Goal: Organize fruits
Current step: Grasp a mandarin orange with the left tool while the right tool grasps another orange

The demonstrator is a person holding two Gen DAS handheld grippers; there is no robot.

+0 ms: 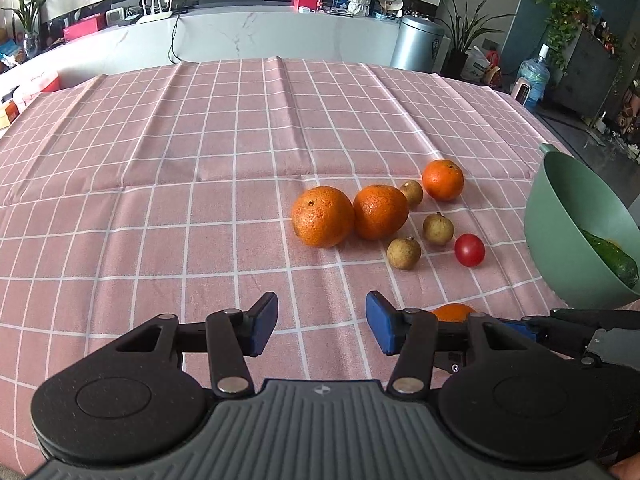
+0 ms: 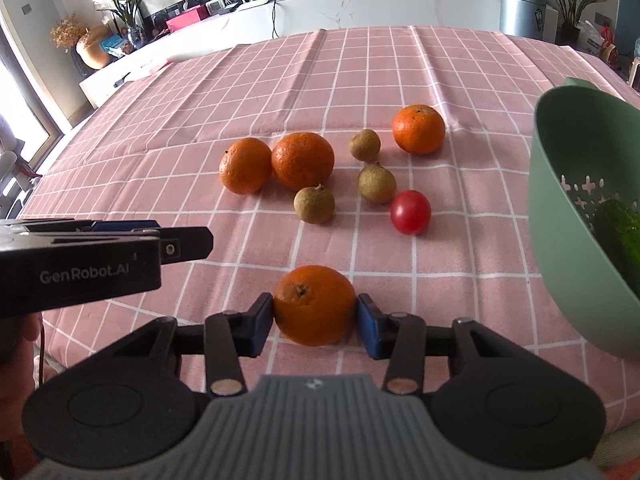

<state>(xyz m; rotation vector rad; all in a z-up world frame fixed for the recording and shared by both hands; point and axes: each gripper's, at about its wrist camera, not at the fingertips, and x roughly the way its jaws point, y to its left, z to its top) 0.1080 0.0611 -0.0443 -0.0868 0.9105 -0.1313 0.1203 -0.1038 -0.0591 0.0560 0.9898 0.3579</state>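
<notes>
My right gripper (image 2: 315,320) is shut on an orange (image 2: 315,305) low over the pink checked tablecloth (image 2: 440,280); that orange peeks out in the left wrist view (image 1: 452,312). Three more oranges lie ahead: (image 2: 245,165), (image 2: 303,160), (image 2: 418,129). Three brown longans (image 2: 314,204), (image 2: 376,182), (image 2: 364,144) and a red tomato (image 2: 410,212) lie among them. My left gripper (image 1: 322,320) is open and empty, left of the right one; it shows in the right wrist view (image 2: 120,248). A green colander bowl (image 2: 560,200) at the right holds a green cucumber (image 1: 612,260).
The bowl also shows at the right in the left wrist view (image 1: 560,240). Beyond the table's far edge are a white counter (image 1: 280,32), a metal bin (image 1: 416,42) and plants. The table's right edge runs behind the bowl.
</notes>
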